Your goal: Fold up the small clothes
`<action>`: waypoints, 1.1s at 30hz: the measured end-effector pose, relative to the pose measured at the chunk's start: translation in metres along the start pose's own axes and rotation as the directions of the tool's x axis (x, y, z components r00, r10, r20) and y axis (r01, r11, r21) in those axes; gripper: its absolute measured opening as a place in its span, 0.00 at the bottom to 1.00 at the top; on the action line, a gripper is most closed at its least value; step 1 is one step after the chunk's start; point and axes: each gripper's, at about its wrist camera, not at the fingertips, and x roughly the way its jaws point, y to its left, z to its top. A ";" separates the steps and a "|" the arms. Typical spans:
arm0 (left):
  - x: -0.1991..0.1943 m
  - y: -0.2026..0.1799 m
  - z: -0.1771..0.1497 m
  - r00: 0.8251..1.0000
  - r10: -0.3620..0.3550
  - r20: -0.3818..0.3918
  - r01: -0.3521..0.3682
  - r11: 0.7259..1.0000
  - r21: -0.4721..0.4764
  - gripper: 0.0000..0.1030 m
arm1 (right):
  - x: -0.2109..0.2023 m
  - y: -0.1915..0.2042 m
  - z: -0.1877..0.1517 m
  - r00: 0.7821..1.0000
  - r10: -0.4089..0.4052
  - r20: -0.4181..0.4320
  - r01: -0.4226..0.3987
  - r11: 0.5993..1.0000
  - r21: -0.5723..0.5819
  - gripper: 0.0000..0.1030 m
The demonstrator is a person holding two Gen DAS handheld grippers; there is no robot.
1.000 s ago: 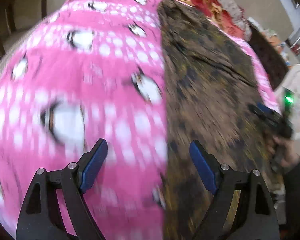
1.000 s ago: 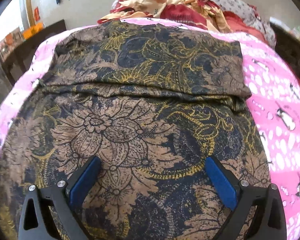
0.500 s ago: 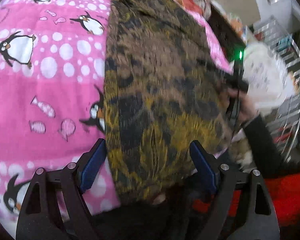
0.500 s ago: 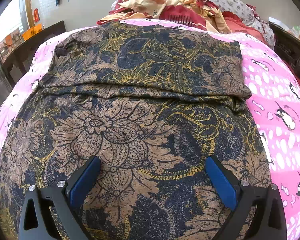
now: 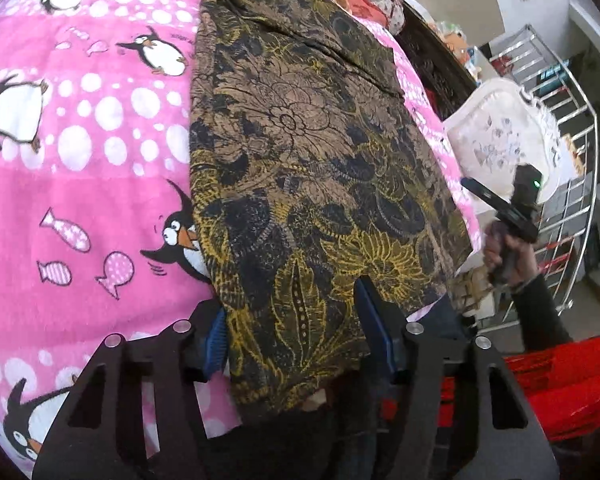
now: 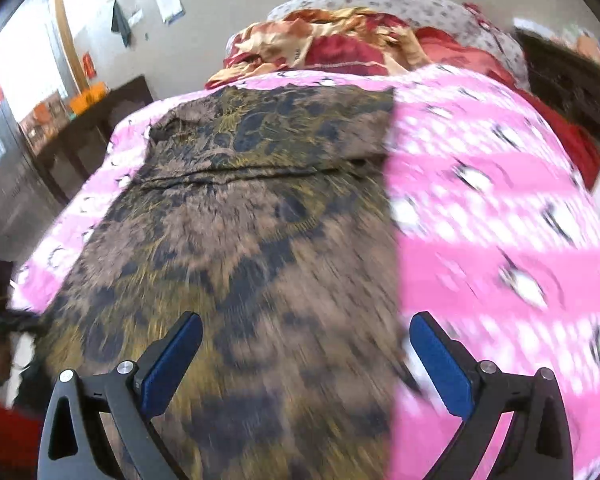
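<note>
- The brown flowery cloth (image 5: 312,168) lies flat on the pink penguin blanket (image 5: 80,152) on the bed; its far end is folded over, with a crease going across it.
- The left hand-held gripper (image 5: 292,332) is at the near corner of the cloth; its two blue pads are apart, one on each side of the cloth edge; it is open and not pinching yet.
- The right hand-held gripper (image 6: 304,360) is over the right side of the cloth; its fingers are wide apart and hold nothing; this view is blurry.
- In the left view, the person's right hand (image 5: 508,252) holds that gripper just past the right edge of the cloth.
- A pile of red and gold cloth (image 6: 340,48) sits at the far end of the bed.
</note>
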 end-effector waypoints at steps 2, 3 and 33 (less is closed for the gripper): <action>0.001 -0.005 -0.001 1.000 0.030 -0.006 -0.030 0.999 0.036 0.56 | -0.021 -0.021 -0.024 0.997 0.079 0.005 -0.079 0.995 0.063 0.99; 0.001 -0.008 -0.001 0.999 0.049 -0.006 -0.049 0.998 0.049 0.53 | -0.025 -0.026 -0.030 0.993 0.118 0.003 -0.118 0.989 0.088 0.97; -0.005 -0.003 0.010 0.983 0.141 0.119 -0.136 0.990 -0.047 0.04 | -0.020 -0.061 -0.084 0.891 0.453 0.018 -0.448 0.875 0.185 0.08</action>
